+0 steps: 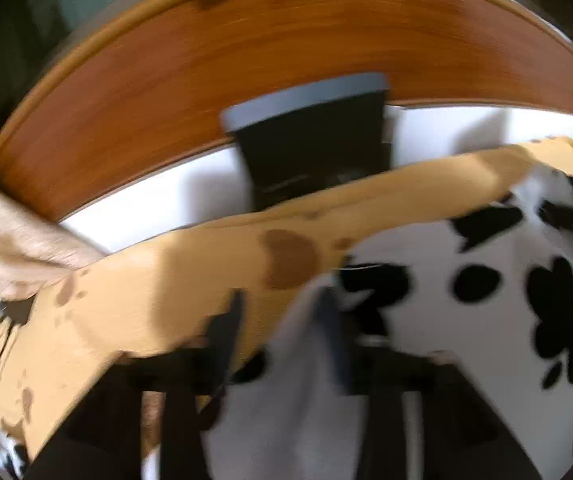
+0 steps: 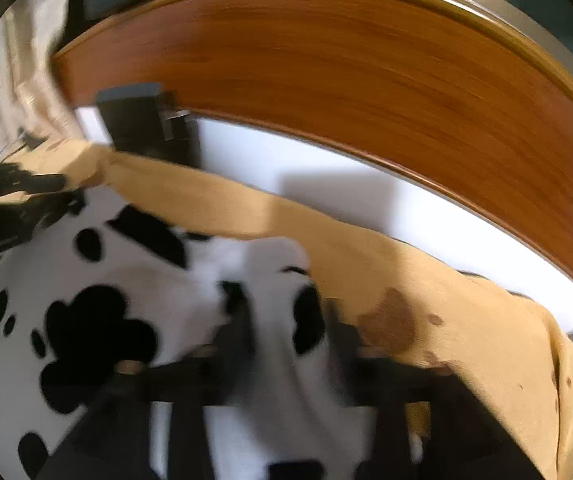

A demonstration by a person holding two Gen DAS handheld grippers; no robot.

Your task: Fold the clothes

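Both my left gripper (image 1: 282,344) and right gripper (image 2: 286,340) stand parted over the cow-print garment (image 1: 466,300) on tan cloth (image 1: 158,300), a dark box (image 1: 310,136) and wooden board (image 1: 246,60) beyond.

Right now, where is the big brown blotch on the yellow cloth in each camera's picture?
Left wrist view: the brown blotch sits near the middle, left of the cow-spotted fabric.
Right wrist view: the brown blotch sits right of the middle, lower down, right of the cow-spotted fabric.
Shared landmark: the dark box standing beyond the yellow cloth.
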